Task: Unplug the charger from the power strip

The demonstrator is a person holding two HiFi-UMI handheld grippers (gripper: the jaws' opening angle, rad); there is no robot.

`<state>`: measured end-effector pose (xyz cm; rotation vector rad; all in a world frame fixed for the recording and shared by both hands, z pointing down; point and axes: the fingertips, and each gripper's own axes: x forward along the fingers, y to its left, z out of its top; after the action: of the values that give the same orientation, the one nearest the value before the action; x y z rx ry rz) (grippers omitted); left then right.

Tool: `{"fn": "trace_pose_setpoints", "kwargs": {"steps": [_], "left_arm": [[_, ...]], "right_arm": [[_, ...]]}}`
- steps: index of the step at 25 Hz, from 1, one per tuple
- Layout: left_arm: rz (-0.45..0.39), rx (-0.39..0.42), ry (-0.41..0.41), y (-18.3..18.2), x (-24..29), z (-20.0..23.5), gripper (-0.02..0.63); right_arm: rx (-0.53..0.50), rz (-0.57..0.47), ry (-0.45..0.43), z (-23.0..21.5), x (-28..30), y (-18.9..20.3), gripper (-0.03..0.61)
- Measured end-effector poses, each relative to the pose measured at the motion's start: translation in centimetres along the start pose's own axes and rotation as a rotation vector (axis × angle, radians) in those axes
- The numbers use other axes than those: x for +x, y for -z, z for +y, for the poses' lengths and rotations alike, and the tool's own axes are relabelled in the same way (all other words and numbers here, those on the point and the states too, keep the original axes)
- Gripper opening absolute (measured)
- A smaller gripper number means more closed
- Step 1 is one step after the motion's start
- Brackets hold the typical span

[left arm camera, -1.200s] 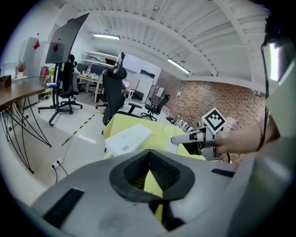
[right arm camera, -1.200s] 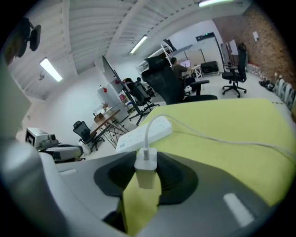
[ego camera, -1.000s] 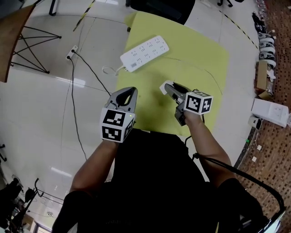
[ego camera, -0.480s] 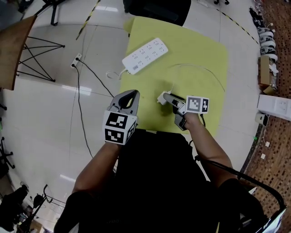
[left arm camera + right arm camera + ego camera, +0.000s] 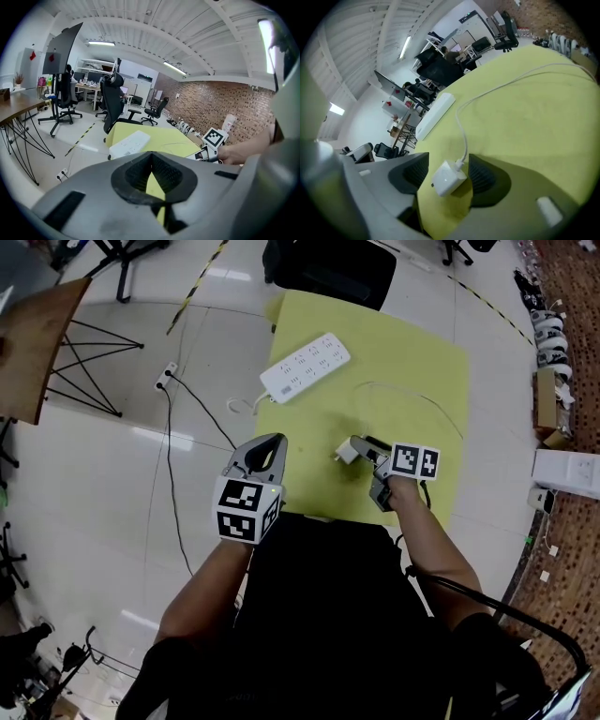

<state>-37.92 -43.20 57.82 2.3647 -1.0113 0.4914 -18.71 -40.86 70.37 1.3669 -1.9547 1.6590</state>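
Note:
The white charger [image 5: 448, 178] lies on the yellow mat [image 5: 403, 352] with its thin white cable [image 5: 487, 91] trailing away. It sits between the pads of my right gripper [image 5: 449, 174], whose jaws have just been opening and stand apart from it. From the head view the charger [image 5: 345, 452] is at the tip of the right gripper [image 5: 356, 446]. The white power strip [image 5: 305, 367] rests at the mat's far left corner with nothing plugged in. My left gripper [image 5: 272, 440] hovers over the mat's near left edge, shut and empty.
A black cord runs over the tiled floor from a small socket block [image 5: 169, 376]. A black office chair [image 5: 328, 268] stands beyond the mat. A wooden table [image 5: 37, 343] is at far left. A white box [image 5: 567, 472] lies on the right by the brick-patterned floor.
The right gripper has sunk toward the mat and rolled, and its jaws have spread off the charger, which now lies loose between them. The left gripper has hardly moved.

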Motion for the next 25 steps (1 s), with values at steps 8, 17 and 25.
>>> {"fn": "trace_pose_setpoints", "kwargs": {"steps": [8, 17, 25], "left_arm": [[-0.09, -0.039, -0.131, -2.3, -2.9, -0.5, 0.006], [-0.2, -0.091, -0.221, -3.2, -7.5, -6.8, 0.006], [-0.25, -0.08, -0.286, -2.5, -10.3, -14.4, 0.006]], "right_arm": [[-0.153, -0.12, -0.112, 3.7, -5.3, -3.7, 0.14], [-0.553, -0.209, -0.376, 12.4, -15.9, -3.3, 0.002], [-0.768, -0.236, -0.453, 14.2, -24.4, -0.7, 0.002]]}}
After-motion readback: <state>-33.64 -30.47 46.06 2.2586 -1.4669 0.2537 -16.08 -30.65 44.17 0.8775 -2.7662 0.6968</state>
